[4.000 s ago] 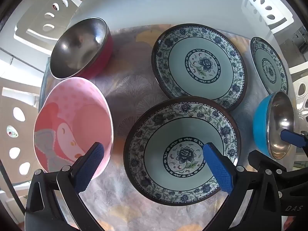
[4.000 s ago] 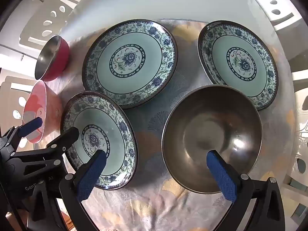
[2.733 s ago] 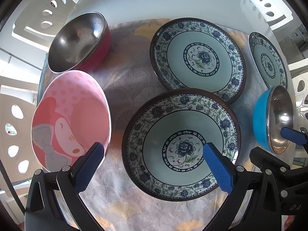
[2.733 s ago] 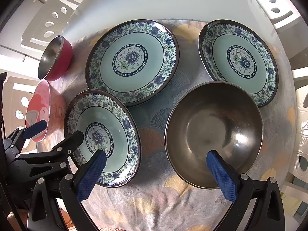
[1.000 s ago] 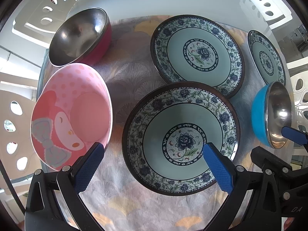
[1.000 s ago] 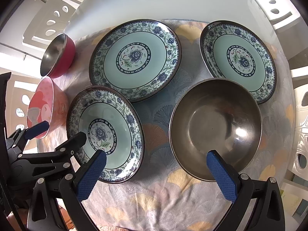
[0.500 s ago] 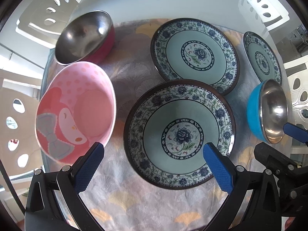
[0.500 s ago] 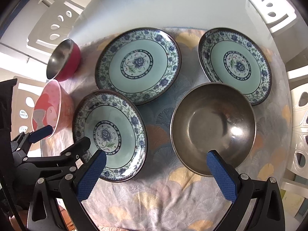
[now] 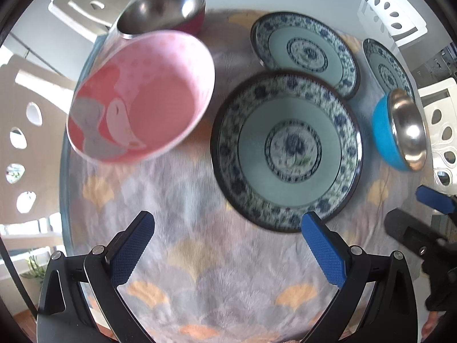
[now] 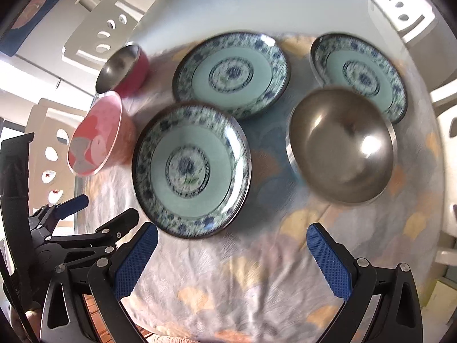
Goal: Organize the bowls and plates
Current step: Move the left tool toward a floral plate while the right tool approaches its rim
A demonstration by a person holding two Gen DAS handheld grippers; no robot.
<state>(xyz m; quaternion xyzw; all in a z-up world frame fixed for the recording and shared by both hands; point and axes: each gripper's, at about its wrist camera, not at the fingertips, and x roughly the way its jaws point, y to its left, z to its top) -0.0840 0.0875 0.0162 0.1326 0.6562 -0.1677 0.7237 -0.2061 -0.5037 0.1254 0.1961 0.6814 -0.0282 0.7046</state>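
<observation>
Plate just beyond right fingertip of left tongs; both tongs wide, empty.

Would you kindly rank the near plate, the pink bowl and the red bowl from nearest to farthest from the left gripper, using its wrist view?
From the left gripper:
1. Near plate, ahead right.
2. Pink bowl, ahead left.
3. Red bowl, far left, behind the pink one.

A round desk carries a fan-patterned cloth; three floral plates and three bowls sit on it.
</observation>
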